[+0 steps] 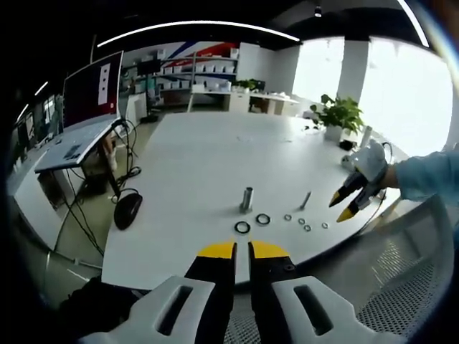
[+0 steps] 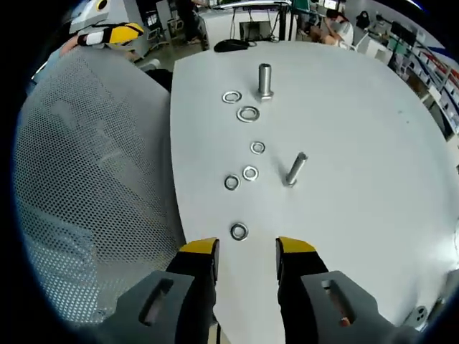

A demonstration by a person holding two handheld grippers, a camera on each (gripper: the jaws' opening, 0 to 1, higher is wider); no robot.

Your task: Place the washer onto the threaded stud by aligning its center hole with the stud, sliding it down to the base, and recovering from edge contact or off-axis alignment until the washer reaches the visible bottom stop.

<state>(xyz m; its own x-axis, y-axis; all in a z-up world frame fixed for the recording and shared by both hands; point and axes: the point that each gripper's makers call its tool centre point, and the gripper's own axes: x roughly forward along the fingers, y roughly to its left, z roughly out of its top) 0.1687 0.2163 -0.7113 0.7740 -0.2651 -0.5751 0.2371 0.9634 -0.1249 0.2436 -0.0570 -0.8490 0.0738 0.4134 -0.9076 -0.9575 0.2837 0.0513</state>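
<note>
In the right gripper view, the right gripper [image 2: 246,249] hangs over the near edge of the white table [image 2: 358,129] with its yellow-tipped jaws parted and nothing between them. Just ahead of the tips, slightly toward the left jaw, lies a small washer [image 2: 239,231] flat on the table. Farther ahead sit two more small washers [image 2: 232,183] side by side, and another small washer [image 2: 257,147] beyond them. To the right of that cluster a smaller stud [image 2: 294,170] stands tilted in the view. Farthest out, the large threaded stud [image 2: 265,81] stands upright, with two large washers [image 2: 248,114] lying flat just before it and to its left, apart from it. A mesh chair back [image 2: 86,186] lies to the left of the gripper.

In the left gripper view, the left gripper [image 1: 242,250] is held at the table's near edge, its jaws almost together with only a thin gap and nothing grasped. Ahead of it lie the two large washers [image 1: 242,227], then the large threaded stud [image 1: 247,199]. The right gripper [image 1: 342,204] comes in from the right, held in a person's hand [image 1: 373,168], over the table edge. A potted plant [image 1: 336,115] stands far across the table.
</note>
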